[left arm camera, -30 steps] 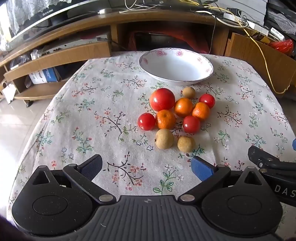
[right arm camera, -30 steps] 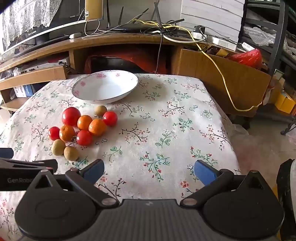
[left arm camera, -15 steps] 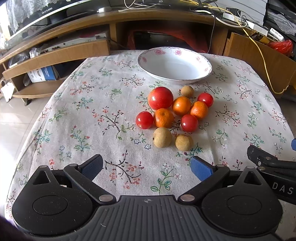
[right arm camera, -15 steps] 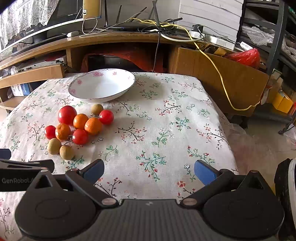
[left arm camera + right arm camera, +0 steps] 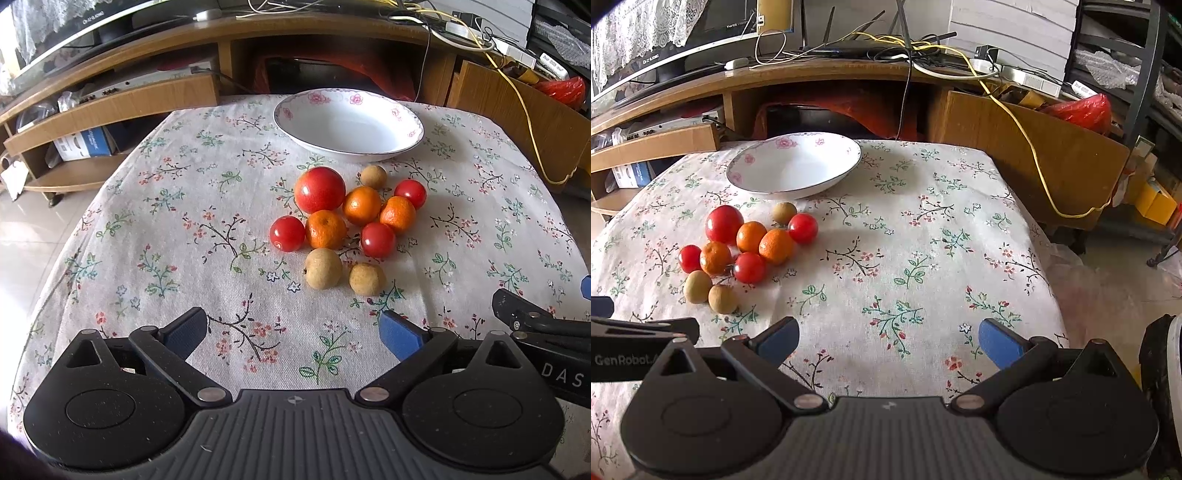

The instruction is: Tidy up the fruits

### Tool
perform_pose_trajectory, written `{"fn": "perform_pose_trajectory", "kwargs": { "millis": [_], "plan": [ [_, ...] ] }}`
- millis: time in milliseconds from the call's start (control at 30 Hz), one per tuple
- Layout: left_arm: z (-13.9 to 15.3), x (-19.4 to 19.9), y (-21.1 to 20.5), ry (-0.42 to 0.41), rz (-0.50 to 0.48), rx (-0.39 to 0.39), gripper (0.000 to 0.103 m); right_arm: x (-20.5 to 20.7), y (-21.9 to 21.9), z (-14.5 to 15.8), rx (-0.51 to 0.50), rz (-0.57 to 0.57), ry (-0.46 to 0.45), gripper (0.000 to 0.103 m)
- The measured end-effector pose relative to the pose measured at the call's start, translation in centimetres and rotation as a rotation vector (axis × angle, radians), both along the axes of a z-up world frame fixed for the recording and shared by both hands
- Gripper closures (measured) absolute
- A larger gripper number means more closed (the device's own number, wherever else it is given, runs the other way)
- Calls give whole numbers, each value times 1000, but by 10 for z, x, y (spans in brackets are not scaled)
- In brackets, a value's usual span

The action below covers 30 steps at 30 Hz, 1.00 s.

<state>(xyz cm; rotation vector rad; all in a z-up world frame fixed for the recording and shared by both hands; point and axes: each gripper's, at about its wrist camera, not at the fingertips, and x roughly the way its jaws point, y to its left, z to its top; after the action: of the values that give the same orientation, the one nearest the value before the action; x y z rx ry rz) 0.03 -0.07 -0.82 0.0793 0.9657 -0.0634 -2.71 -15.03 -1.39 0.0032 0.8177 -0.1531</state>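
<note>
Fruit, ten pieces, clustered on a floral tablecloth (image 5: 184,229) just near of a white bowl (image 5: 349,123) with pink flower trim; bowl holds nothing visible. Cluster contents: one large red fruit (image 5: 319,189) at far left of the group, possibly a tomato or an apple, the fisheye view does not settle it; three small red tomatoes, one at the left edge (image 5: 287,233), one at the near middle (image 5: 378,239), one at the far right (image 5: 410,193); three oranges, (image 5: 325,229), (image 5: 361,205) and (image 5: 398,215), packed touching one another between the red pieces; three tan round fruits, two side by side on the near edge (image 5: 323,268) (image 5: 367,278), one at the far edge (image 5: 373,176) just beside the bowl. Left gripper (image 5: 293,334): jaws spread wide, blue pads (image 5: 400,338) apart, nothing between them, held above the cloth near of the cluster. Right gripper (image 5: 888,341): likewise released and empty, over bare cloth to the right of the fruit, well apart from it. Each gripper's black body shows at the edge of the other's view. Background: wooden TV cabinet (image 5: 820,79) on the far side of the table, with tangled cables and a yellow cord (image 5: 1027,144) trailing down its right panel; red plastic bag (image 5: 1078,110) at far right.
</note>
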Motion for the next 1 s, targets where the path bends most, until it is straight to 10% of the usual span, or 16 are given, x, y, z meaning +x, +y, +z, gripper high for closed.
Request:
{"fn": "perform_pose_trajectory", "kwargs": {
  "millis": [1000],
  "plan": [
    [-2, 1, -2, 18, -7, 7, 6, 1, 1, -5, 4, -1, 15, 6]
  ]
}}
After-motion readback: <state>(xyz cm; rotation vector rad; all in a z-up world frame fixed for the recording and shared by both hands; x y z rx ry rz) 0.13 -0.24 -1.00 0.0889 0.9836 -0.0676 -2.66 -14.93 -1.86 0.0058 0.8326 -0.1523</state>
